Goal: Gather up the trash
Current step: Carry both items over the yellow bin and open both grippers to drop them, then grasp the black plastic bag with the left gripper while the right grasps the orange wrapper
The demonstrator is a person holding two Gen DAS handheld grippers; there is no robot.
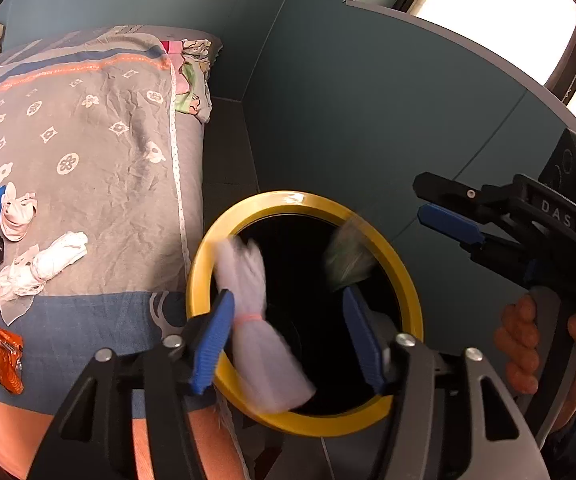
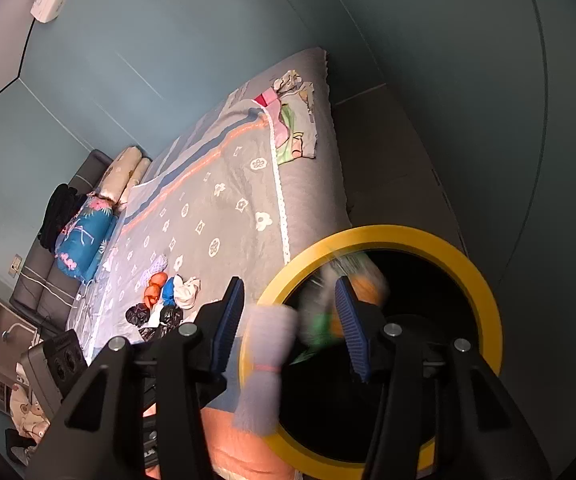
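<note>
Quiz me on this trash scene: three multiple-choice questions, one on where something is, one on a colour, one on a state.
1. Where does the bin stand?
A. beside the bed
B. on the bed
C. under a desk

2. What colour is the bin's rim?
A. red
B. yellow
C. white

3. How is the left gripper?
A. shut on a bag
B. open
C. out of view

Key: 1 A, the bin sits on the floor against the bed edge. 2 B, the ring is yellow in both views. 3 B, its fingers stand apart while the blurred white bag drops between them.

Between wide-spread blue-padded tongs [image 2: 290, 324]: blurred white tied bag [image 2: 266, 364], green-orange bundle [image 2: 328, 312], over yellow-rimmed black bin [image 2: 484, 280] ahead.
</note>
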